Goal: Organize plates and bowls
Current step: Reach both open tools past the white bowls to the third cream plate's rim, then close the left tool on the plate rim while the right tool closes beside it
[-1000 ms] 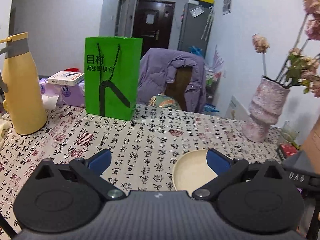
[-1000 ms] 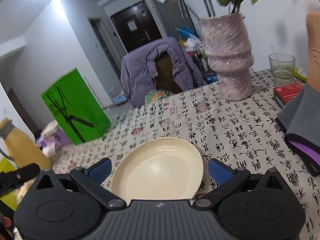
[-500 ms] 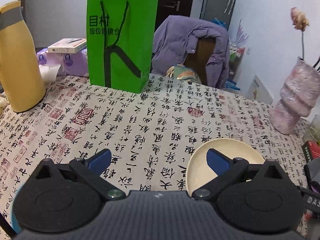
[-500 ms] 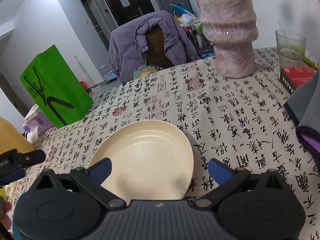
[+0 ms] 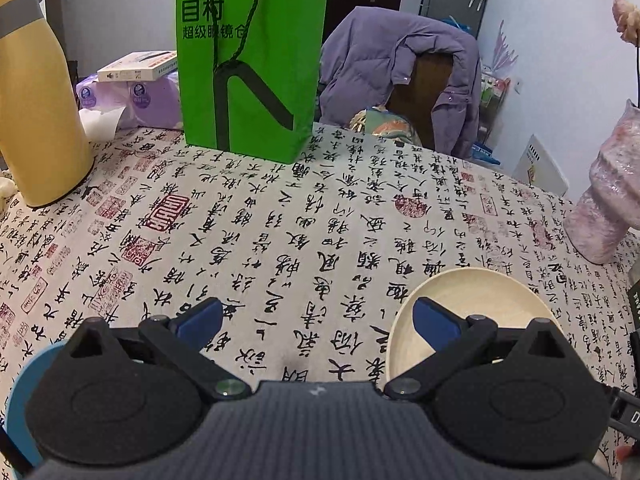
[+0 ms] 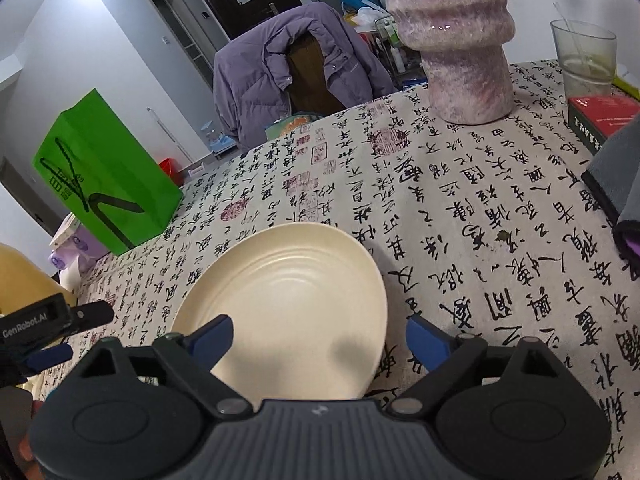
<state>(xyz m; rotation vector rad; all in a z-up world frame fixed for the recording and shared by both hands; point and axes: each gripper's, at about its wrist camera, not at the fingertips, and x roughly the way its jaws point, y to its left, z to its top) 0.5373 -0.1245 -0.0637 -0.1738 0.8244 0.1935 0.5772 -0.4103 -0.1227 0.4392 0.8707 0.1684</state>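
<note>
A cream plate (image 6: 296,300) lies flat on the calligraphy-print tablecloth (image 6: 460,216). My right gripper (image 6: 320,342) hangs just over the plate's near edge. Its jaws are closing, with the left pad over the plate and the right pad just outside the rim, and neither pad presses on it. In the left wrist view my left gripper (image 5: 316,320) is open over bare cloth, and the same cream plate (image 5: 476,300) shows behind its right finger. A blue round rim (image 5: 18,400), mostly hidden, peeks out under the left gripper's body.
A green paper bag (image 5: 252,60) and a yellow flask (image 5: 36,100) stand at the back left. A pink vase (image 6: 460,48), a glass (image 6: 584,56), a red box (image 6: 604,120) and a grey pouch (image 6: 616,184) crowd the right. A chair with a purple jacket (image 6: 288,72) stands behind the table.
Both grippers have sunk toward the table and tilted down. The plate has come closer under the right gripper, whose jaws have narrowed a little. The left gripper stays open.
</note>
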